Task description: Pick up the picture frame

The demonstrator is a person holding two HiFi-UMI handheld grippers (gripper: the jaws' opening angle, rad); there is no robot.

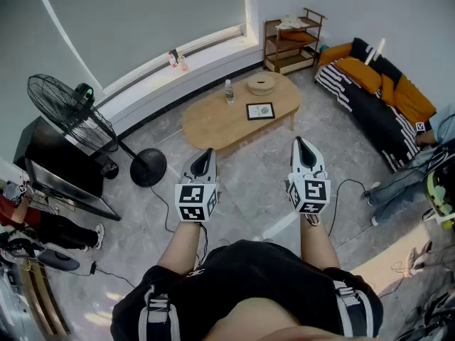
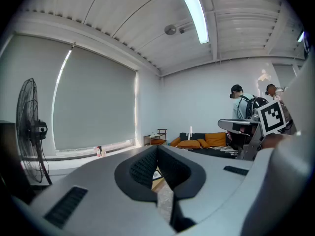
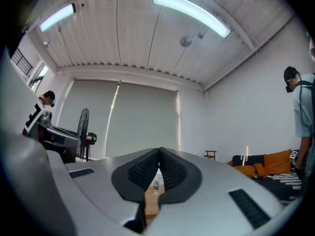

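Standing over grey tiled floor (image 1: 249,183), both grippers held out level-ish ahead of the person's body. Left gripper (image 1: 206,153) – jaws pressed together, nothing between them; its own view shows the ribbed pads meeting along one line. Right gripper (image 1: 301,143) – jaws likewise closed tight and empty. The picture frame (image 1: 260,111) lies flat on the right part of an oval wooden tabletop (image 1: 210,123), close to its near edge, well apart from both grippers and farther out than their tips. On the same tabletop: a small clear bottle (image 1: 229,91) standing upright to the far left of the frame, and a round tan disc-shaped thing (image 1: 261,84) just beyond the frame. A black pedestal fan (image 1: 71,109) stands left of the tabletop; a wooden shelf unit (image 1: 293,41) sits at the far wall; a sofa (image 1: 377,91) with orange cushions runs along the right.
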